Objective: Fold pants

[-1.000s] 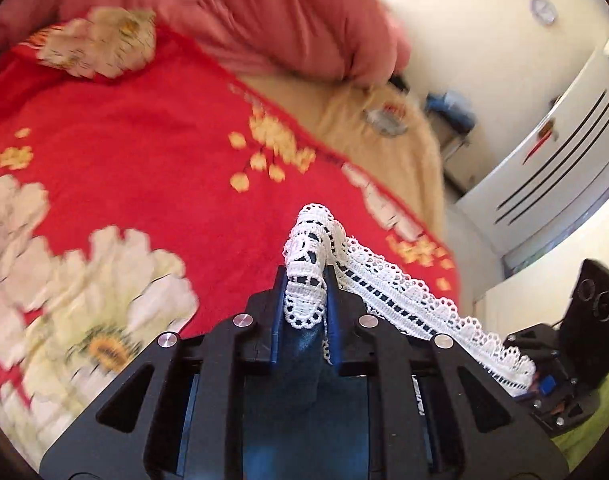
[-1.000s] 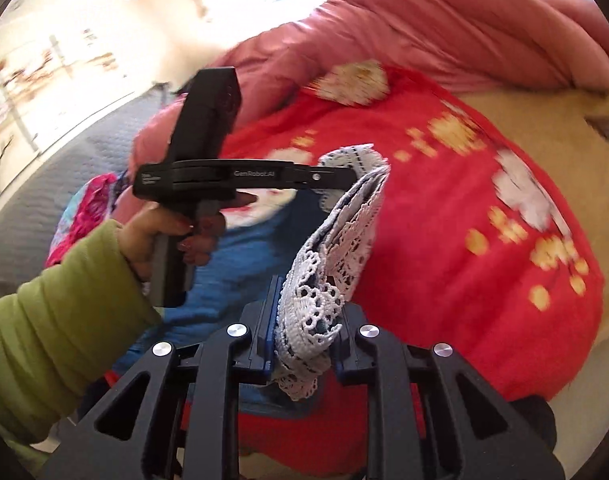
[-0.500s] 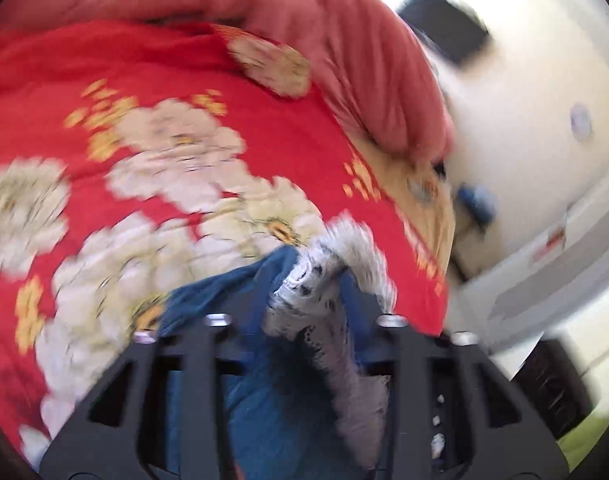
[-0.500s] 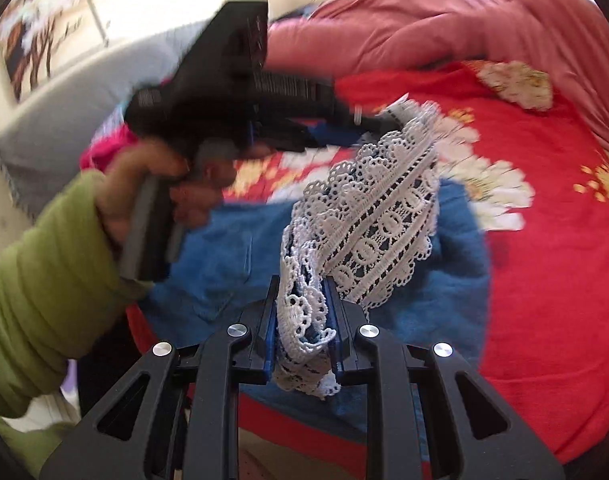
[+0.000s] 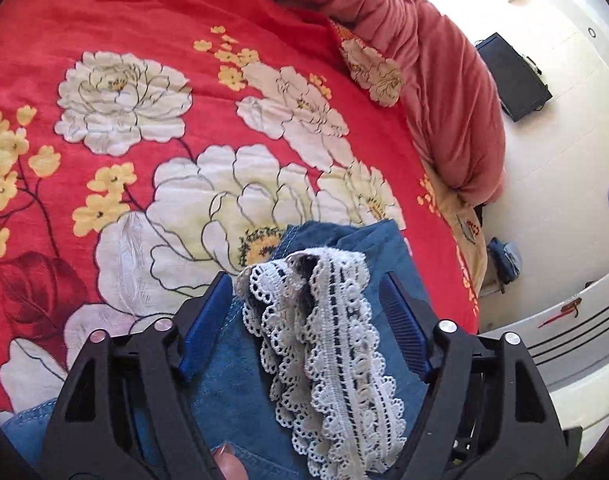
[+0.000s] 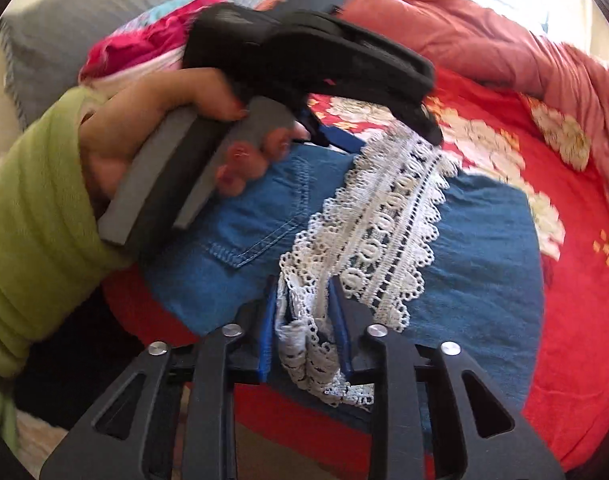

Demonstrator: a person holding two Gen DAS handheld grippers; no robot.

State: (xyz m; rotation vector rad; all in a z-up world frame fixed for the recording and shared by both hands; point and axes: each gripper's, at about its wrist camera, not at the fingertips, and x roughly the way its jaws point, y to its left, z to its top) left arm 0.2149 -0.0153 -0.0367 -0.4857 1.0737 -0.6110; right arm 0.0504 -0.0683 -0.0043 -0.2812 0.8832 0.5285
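Blue denim pants [image 5: 232, 380] with a white lace hem [image 5: 332, 320] lie folded over on the red flowered blanket [image 5: 144, 120]. My left gripper [image 5: 304, 280] stands open and its jaws are still widening. The lace lies loose between them, touching neither pad. In the right wrist view the lace hem [image 6: 384, 220] runs across the denim [image 6: 484, 260] from my right gripper [image 6: 302, 292] up to the left gripper [image 6: 388, 138]. The right jaws are starting to open, with a bunch of lace still pinched between the pads. A back pocket [image 6: 260, 224] faces up.
A hand [image 6: 164, 120] in a green sleeve [image 6: 24, 220] holds the left gripper's grey handle. A pink-red quilt [image 5: 444, 60] is heaped along the far side of the bed. A grey pillow [image 6: 84, 12] and bright clothes [image 6: 144, 44] lie behind the hand. A white cabinet [image 5: 564, 320] stands past the bed edge.
Both grippers swung across and down onto the pants, carrying the lace hem over the denim. The left jaws went from shut on the lace to wide open.
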